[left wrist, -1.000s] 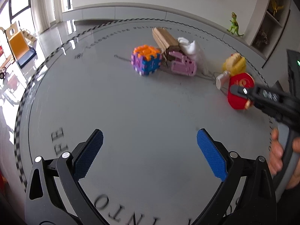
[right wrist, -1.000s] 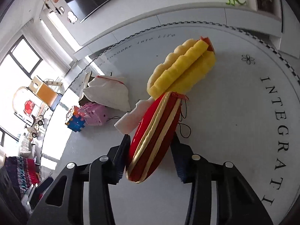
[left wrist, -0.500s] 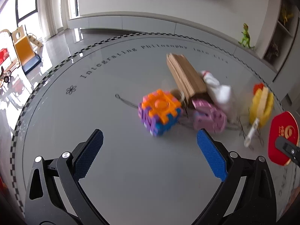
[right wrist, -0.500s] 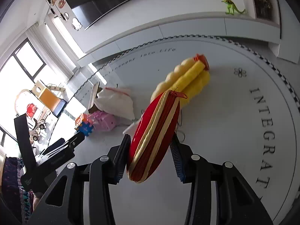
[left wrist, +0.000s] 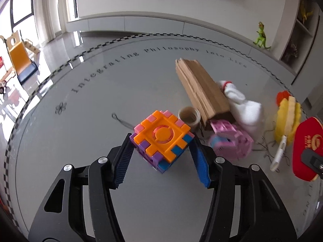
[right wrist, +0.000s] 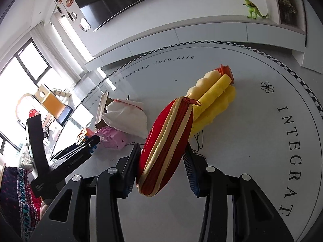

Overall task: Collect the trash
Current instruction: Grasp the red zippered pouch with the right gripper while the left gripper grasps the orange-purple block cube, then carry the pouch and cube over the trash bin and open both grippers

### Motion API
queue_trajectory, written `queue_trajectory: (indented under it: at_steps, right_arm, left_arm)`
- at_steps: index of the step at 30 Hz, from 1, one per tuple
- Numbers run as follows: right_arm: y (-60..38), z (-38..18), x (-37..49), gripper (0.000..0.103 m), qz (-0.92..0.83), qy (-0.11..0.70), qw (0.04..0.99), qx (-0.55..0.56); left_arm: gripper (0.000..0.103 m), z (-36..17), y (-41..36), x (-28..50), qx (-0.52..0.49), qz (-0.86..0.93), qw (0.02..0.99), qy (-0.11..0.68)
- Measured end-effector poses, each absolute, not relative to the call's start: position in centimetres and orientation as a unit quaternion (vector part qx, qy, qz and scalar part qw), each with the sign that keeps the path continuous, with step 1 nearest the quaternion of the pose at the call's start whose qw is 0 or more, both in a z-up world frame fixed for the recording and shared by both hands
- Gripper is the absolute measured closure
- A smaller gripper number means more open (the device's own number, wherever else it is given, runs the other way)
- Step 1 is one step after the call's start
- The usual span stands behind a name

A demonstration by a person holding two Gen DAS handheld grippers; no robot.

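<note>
left wrist view: the left gripper (left wrist: 161, 151) has its jaws just closing in around the colourful block cube (left wrist: 161, 141) on the grey surface (left wrist: 80, 121), pads right at its sides, so it looks grasped. just past it sit a tape roll (left wrist: 188, 118), a brown paper bag (left wrist: 201, 88), a white pouch (left wrist: 244, 102) and a pink block toy (left wrist: 232, 141).

right wrist view: the right gripper (right wrist: 161, 167) is clenched on a red zip pouch (right wrist: 165, 143), with a yellow plush (right wrist: 214, 98) on the surface behind it.
</note>
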State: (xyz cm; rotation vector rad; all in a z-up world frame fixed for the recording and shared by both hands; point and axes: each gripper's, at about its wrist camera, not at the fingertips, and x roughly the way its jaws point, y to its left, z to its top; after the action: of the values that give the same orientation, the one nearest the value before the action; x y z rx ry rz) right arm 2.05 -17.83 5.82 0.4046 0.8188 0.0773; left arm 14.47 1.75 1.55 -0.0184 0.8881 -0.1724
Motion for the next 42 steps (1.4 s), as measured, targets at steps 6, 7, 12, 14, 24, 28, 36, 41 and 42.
queue_trajectory:
  at_steps: [6,7,12,14,24,28,36,41,42]
  right_arm:
    - [-17.3,5.9,0.5,0.058,0.045,0.401,0.894,0.196]
    - [-17.3,5.9,0.2,0.058,0.047,0.402,0.893,0.197]
    - [-16.8,5.9,-1.8,0.058,0.061,0.411,0.887,0.202]
    - [-16.3,5.8,-2.9,0.058,0.07,0.418,0.884,0.2]
    - [-12.3,6.2,-8.7,0.058,0.118,0.434,0.877,0.168]
    - [-9.9,6.7,-10.7,0.058,0.146,0.436,0.876,0.147]
    - [-2.7,7.1,-15.4,0.058,0.226,0.437,0.867,0.085]
    - [2.8,7.2,-18.7,0.058,0.287,0.44,0.85,0.041]
    - [4.2,7.1,-19.4,0.058,0.301,0.442,0.845,0.029]
  left_arm:
    - [0.048,2.2,2.2,10.7,-0.016,-0.087,0.897,0.432]
    - [0.048,2.3,2.1,10.2,-0.016,-0.088,0.897,0.432]
    - [0.048,3.0,1.9,5.2,-0.015,-0.094,0.899,0.427]
    - [0.048,3.1,2.1,3.5,-0.018,-0.094,0.9,0.426]
    - [0.048,3.9,3.8,-5.3,-0.045,-0.075,0.903,0.42]
    - [0.048,3.9,5.3,-8.9,-0.058,-0.059,0.906,0.415]
    - [0.048,3.9,10.4,-15.5,-0.087,-0.011,0.913,0.4]
    - [0.048,2.5,14.4,-20.7,-0.105,0.041,0.91,0.398]
    - [0.048,2.2,15.4,-22.0,-0.109,0.055,0.909,0.399]
